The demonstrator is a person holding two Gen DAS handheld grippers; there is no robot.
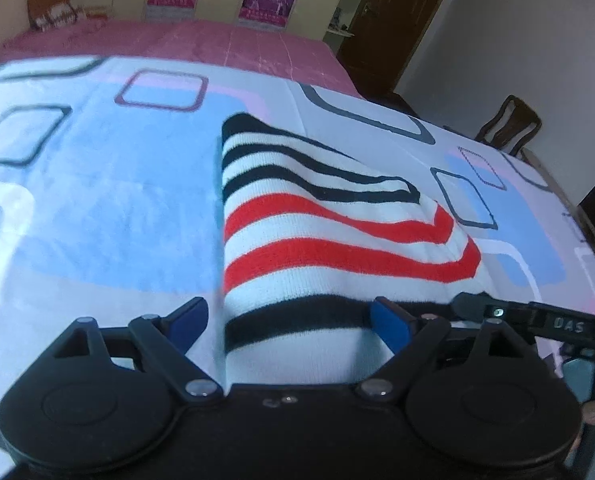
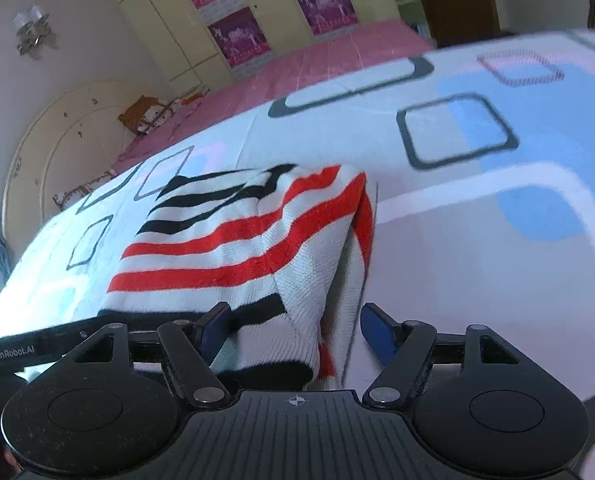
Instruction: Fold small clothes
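The blue fingers (image 1: 191,318) of the left gripper (image 1: 293,322) stand wide apart over the near edge of the folded striped sweater (image 1: 321,232), gripping nothing; the sweater's near left corner lies between them, the right pad sits just at its black stripe, and the sweater rests flat on the sheet (image 1: 97,200). In the right view, the right gripper (image 2: 297,332) also has its fingers (image 2: 377,334) spread open and empty, astride the sweater's (image 2: 237,240) near right corner, the left pad close against the knit and the right pad clear over the sheet (image 2: 477,260).
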